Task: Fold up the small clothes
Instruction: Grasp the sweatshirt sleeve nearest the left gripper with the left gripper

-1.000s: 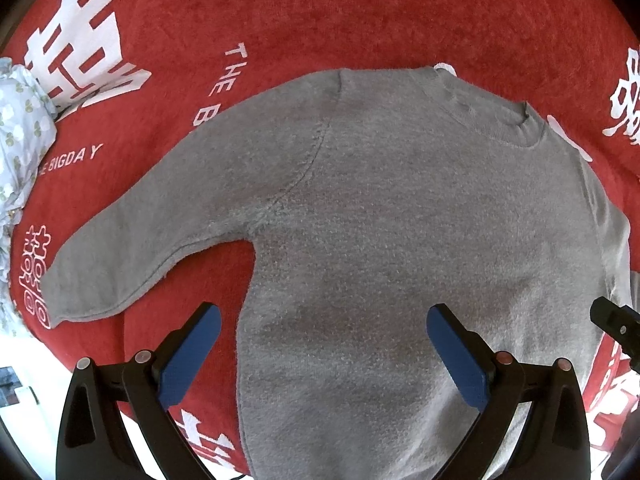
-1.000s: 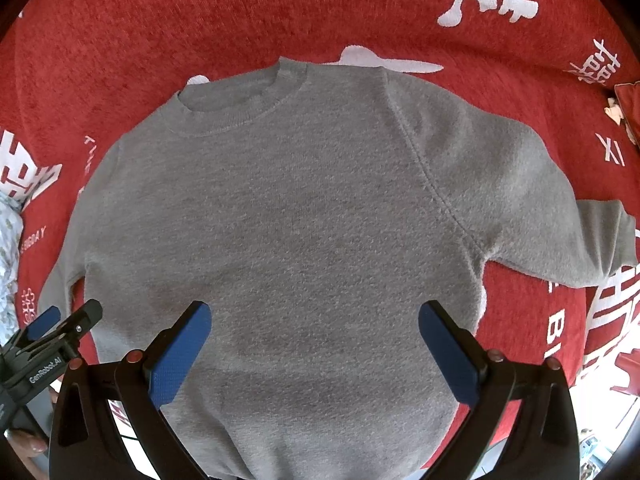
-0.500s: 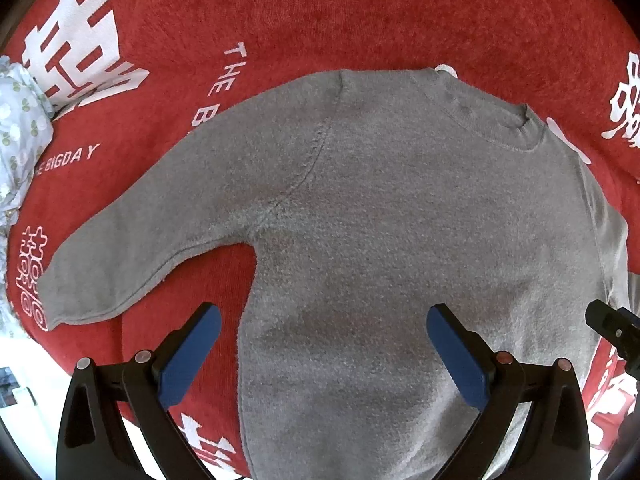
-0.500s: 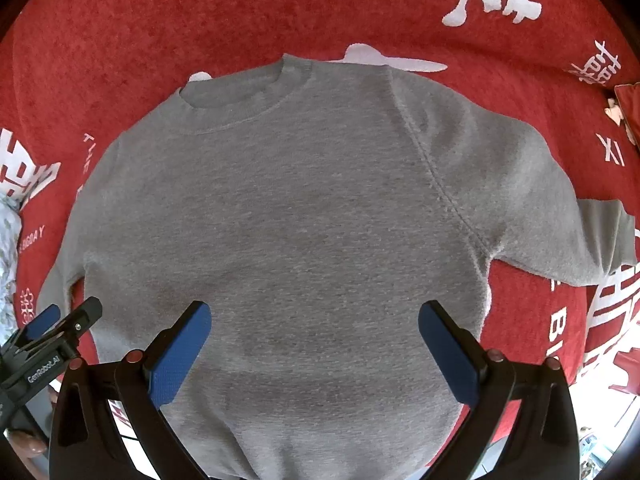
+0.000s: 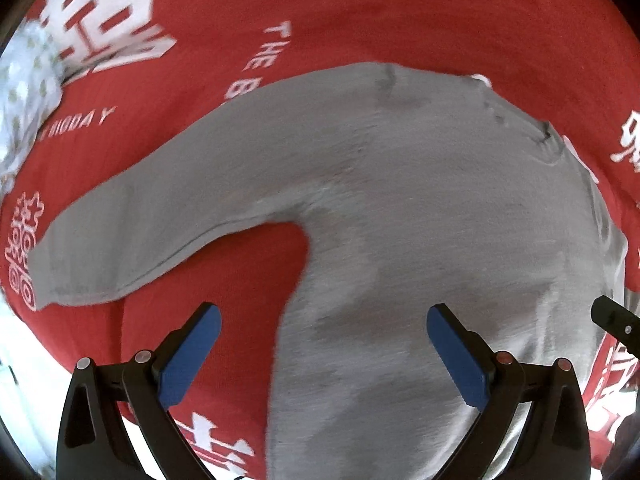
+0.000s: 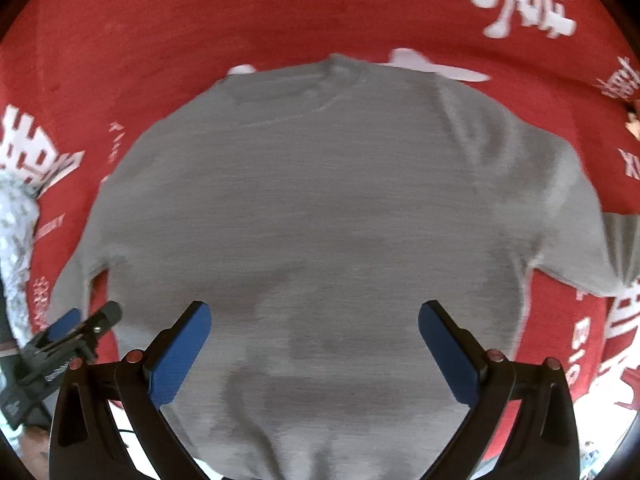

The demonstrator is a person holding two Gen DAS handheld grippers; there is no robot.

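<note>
We see the gray sweater [image 6: 320, 208] lying flat, sleeves spread, on the red blanket [image 6: 200, 12] with white lettering. Our left gripper [image 5: 320, 356] and right gripper [image 6: 316, 352] hover over its lower edge, jaws wide, holding nothing. A patterned white cloth [image 5: 24, 92] sits at the blanket's left edge.

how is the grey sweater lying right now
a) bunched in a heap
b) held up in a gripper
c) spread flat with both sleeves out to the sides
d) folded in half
c: the sweater lies flat on the red cloth, one sleeve out on one side and the other sleeve opposite; both grippers are open above it.
</note>
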